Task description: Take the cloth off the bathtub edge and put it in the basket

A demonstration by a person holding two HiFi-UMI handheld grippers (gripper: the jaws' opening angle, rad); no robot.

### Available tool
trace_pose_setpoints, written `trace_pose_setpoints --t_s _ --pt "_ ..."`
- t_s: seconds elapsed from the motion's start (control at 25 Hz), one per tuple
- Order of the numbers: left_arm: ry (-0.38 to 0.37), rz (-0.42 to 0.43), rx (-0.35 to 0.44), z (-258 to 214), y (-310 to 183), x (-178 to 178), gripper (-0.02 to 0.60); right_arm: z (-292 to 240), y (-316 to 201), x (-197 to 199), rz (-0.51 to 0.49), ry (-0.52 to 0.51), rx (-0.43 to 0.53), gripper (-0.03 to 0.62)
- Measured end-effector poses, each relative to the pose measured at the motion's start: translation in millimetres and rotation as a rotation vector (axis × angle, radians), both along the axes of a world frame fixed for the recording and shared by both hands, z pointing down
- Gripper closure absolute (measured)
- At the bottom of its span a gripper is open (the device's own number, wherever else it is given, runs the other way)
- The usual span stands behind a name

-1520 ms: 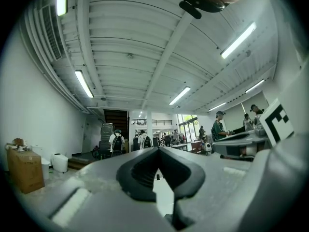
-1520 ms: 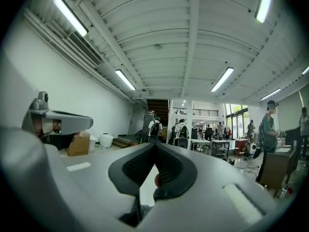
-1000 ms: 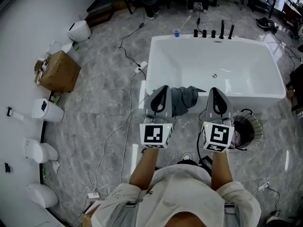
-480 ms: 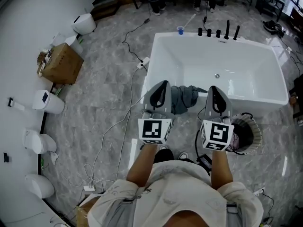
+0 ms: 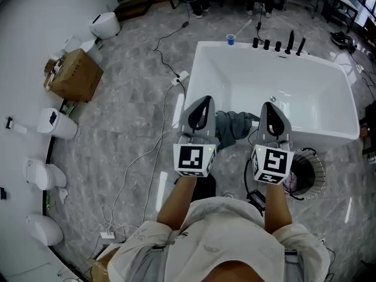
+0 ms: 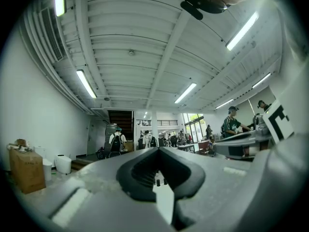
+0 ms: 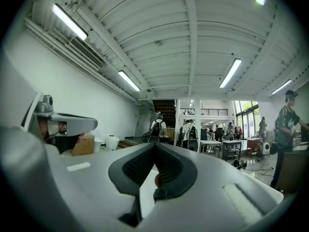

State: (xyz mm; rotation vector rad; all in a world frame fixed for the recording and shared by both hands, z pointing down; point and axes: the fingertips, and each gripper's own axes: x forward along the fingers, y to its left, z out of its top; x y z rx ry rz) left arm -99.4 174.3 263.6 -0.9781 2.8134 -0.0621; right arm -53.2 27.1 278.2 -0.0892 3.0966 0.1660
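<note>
Head view, looking steeply down: you stand on a grey marbled floor (image 5: 129,128) at the near long side of a white rectangular bathtub (image 5: 191,78). A crumpled dark grey-green cloth (image 5: 234,126) is draped over the tub's near edge. In this view it lies between your two grippers, and part of it hangs into the tub.

Your left gripper (image 5: 205,101) is held out in front of you, just left of the cloth as seen from above. Left gripper view: its jaws are closed tip to tip with nothing between them, and beyond them you see only a large hall with ceiling lights.

Your right gripper (image 5: 269,105) is held out beside it, just right of the cloth. Right gripper view: these jaws are also pressed together and empty, facing the same hall with distant people. Neither gripper has hold of the cloth.

A round slatted basket (image 5: 315,168) stands on the floor against the outside of the tub, just right of your right gripper. A row of black taps (image 5: 278,43) and a small blue cup (image 5: 230,39) sit on the tub's far edge. Well to your left, a brown cardboard box (image 5: 75,80) rests near the white wall.
</note>
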Motion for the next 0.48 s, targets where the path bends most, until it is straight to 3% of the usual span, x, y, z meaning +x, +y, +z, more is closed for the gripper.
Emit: trace_pose_setpoints --t_s 0.48 --pt "0.034 0.055 0.008 13.8 35.9 -128.9 0.583 9.1 47.6 -121.4 0.032 0.053 0.021 0.592"
